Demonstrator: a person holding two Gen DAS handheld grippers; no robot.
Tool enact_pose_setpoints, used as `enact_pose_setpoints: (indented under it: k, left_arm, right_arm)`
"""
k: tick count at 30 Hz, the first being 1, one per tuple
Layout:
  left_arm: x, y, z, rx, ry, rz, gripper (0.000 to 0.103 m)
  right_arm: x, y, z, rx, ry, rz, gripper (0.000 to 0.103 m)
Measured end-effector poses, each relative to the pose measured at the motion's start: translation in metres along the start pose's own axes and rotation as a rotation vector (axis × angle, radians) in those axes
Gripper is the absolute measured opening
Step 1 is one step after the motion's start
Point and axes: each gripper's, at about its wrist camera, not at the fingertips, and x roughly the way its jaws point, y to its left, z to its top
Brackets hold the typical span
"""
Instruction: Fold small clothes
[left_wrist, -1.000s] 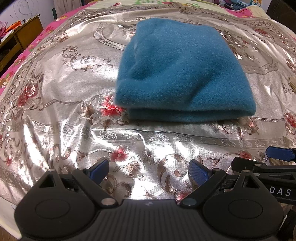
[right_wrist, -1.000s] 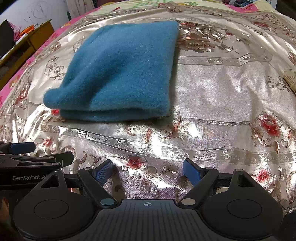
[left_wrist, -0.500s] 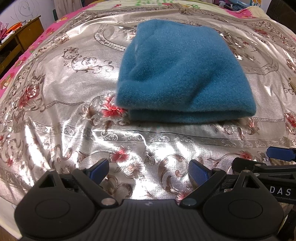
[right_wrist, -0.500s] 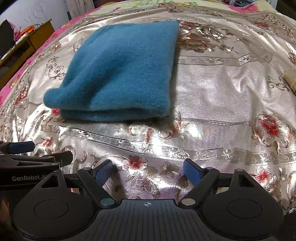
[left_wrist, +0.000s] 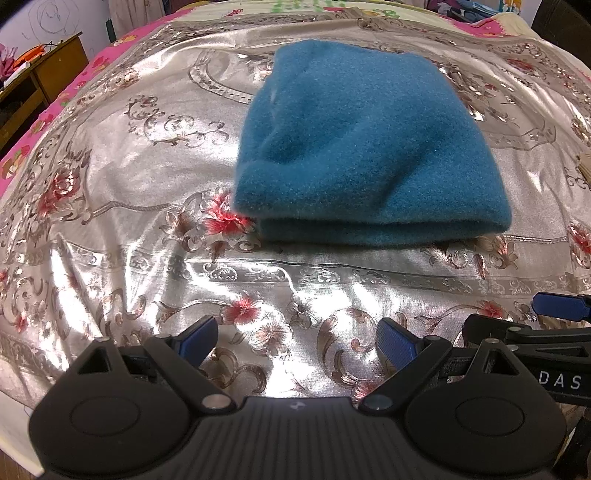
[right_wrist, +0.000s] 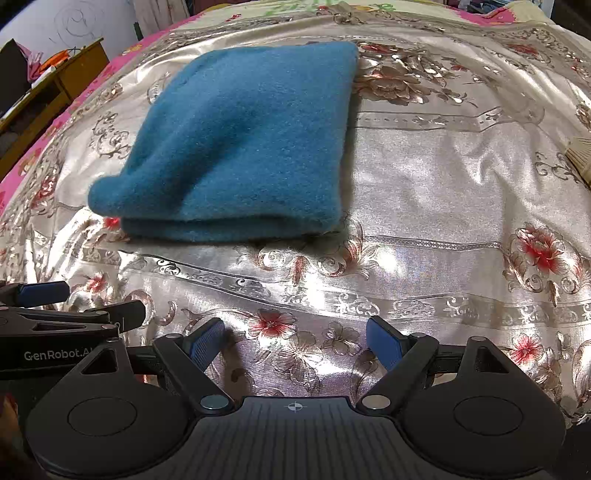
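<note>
A teal fleece garment (left_wrist: 365, 147) lies folded in a thick rectangle on the shiny silver floral bedspread (left_wrist: 122, 192), its folded edge facing me. In the right wrist view the same garment (right_wrist: 240, 147) sits up and to the left. My left gripper (left_wrist: 295, 341) hovers over the bedspread well short of the garment, jaws wide apart and nothing between its blue pads (left_wrist: 395, 347). My right gripper (right_wrist: 295, 341) is likewise open and empty, close beside the left one. Each gripper shows at the edge of the other's view.
A wooden desk (left_wrist: 40, 81) with clutter stands off the bed's left side. A pink patterned sheet (left_wrist: 55, 110) shows along the left edge of the bed. A tan object (right_wrist: 580, 158) lies at the far right edge of the bedspread.
</note>
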Motion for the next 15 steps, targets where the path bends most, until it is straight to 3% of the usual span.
enact_pose_setpoints:
  k: [15]
  left_arm:
    - [-0.0005, 0.0004, -0.0008, -0.001, -0.001, 0.000, 0.097]
  right_arm:
    - [0.0003, 0.0007, 0.0001, 0.000, 0.001, 0.000, 0.085]
